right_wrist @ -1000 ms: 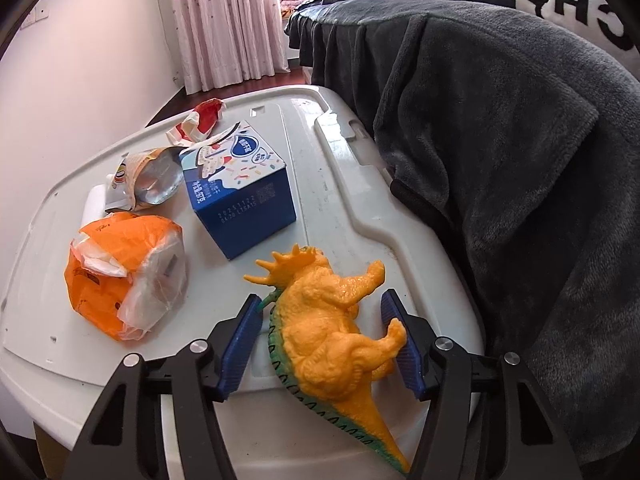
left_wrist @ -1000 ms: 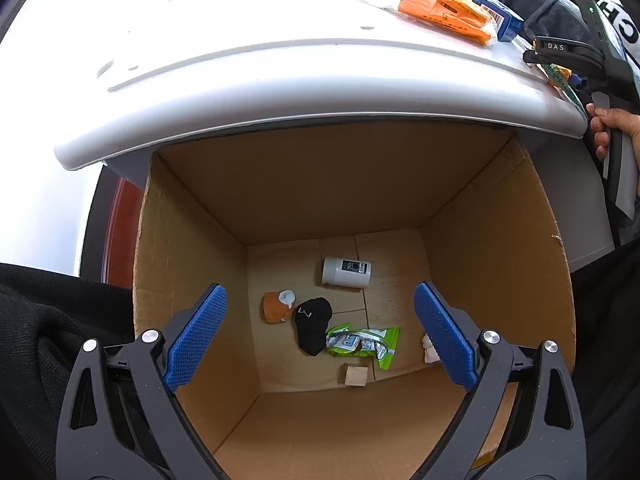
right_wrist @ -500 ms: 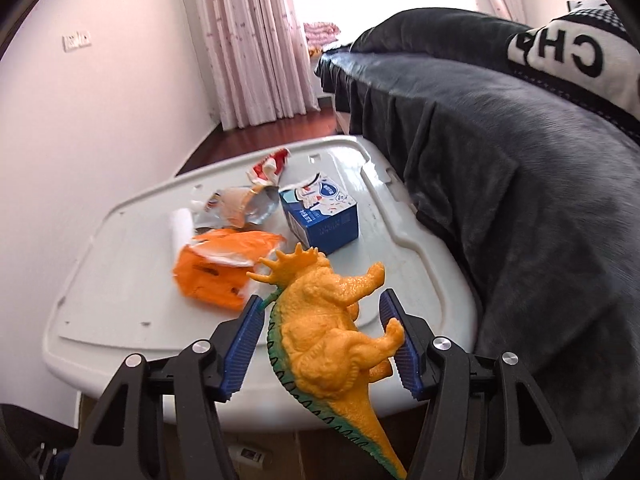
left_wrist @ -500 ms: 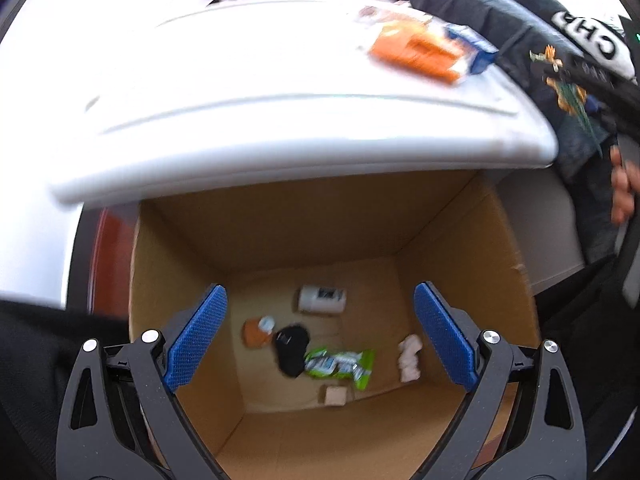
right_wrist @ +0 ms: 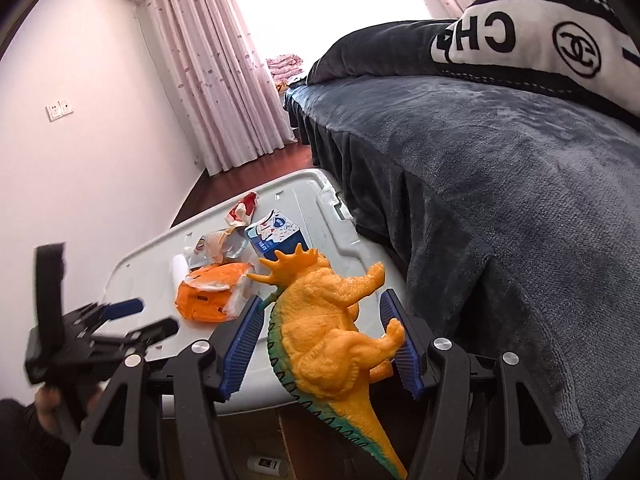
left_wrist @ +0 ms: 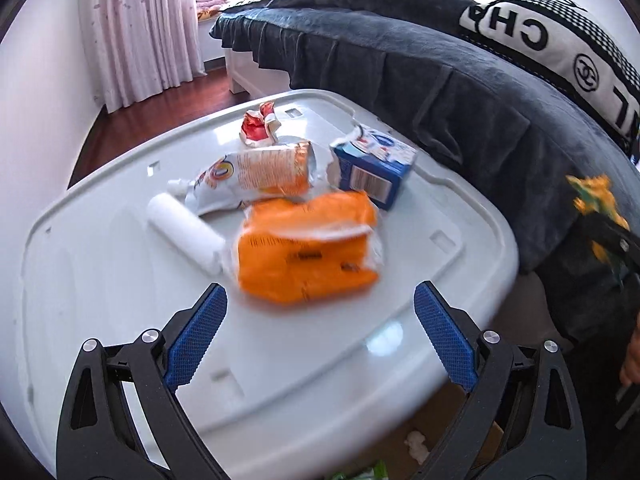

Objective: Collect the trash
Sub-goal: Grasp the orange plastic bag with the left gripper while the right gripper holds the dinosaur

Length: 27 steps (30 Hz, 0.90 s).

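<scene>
Two grippers here: the right gripper [right_wrist: 322, 344] is clamped on an orange toy dinosaur [right_wrist: 332, 328], held up off the white lid [left_wrist: 100, 280]. Left gripper [left_wrist: 320, 332] hangs wide apart, nothing in it, just short of the orange wrapper [left_wrist: 308, 256]. Blue carton [left_wrist: 372, 168], foil pouch [left_wrist: 256, 172] and white roll [left_wrist: 184, 236] sit close behind.

Carton [left_wrist: 372, 170] behind wrapper [left_wrist: 308, 256], on lid [left_wrist: 100, 280]
</scene>
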Each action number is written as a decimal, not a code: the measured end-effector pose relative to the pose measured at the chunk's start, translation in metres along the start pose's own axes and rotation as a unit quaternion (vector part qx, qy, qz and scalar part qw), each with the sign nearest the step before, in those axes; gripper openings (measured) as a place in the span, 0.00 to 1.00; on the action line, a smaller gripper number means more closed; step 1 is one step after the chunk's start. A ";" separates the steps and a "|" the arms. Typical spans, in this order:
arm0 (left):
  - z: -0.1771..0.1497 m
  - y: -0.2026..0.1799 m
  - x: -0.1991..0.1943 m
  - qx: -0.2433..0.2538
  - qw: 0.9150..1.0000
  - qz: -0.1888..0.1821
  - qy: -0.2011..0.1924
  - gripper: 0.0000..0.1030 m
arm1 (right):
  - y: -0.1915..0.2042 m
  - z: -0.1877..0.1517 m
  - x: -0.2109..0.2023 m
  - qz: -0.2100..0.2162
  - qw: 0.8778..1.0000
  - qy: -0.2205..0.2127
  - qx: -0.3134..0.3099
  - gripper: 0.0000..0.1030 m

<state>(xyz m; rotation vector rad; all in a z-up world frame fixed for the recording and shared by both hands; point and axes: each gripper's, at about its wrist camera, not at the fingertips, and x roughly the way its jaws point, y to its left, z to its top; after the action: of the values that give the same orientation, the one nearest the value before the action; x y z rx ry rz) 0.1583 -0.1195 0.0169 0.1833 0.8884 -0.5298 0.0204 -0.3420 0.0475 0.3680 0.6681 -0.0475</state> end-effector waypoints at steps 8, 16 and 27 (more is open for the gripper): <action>0.029 -0.012 0.042 0.090 0.996 -0.020 0.012 0.90 | -0.001 0.002 0.009 0.005 1.000 0.009 0.007 0.58; 0.026 -0.034 0.094 0.131 0.991 -0.006 0.033 0.76 | 0.002 0.003 0.019 0.015 1.000 0.027 0.003 0.58; 0.024 -0.001 0.079 0.035 0.999 0.003 0.014 0.25 | 0.006 0.001 0.024 0.022 0.999 0.033 -0.001 0.58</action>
<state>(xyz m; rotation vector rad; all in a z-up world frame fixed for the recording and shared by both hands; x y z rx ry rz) 0.2148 -0.1577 -0.0292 0.2581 0.8972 -0.5554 0.0407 -0.3352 0.0356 0.3835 0.7259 0.0066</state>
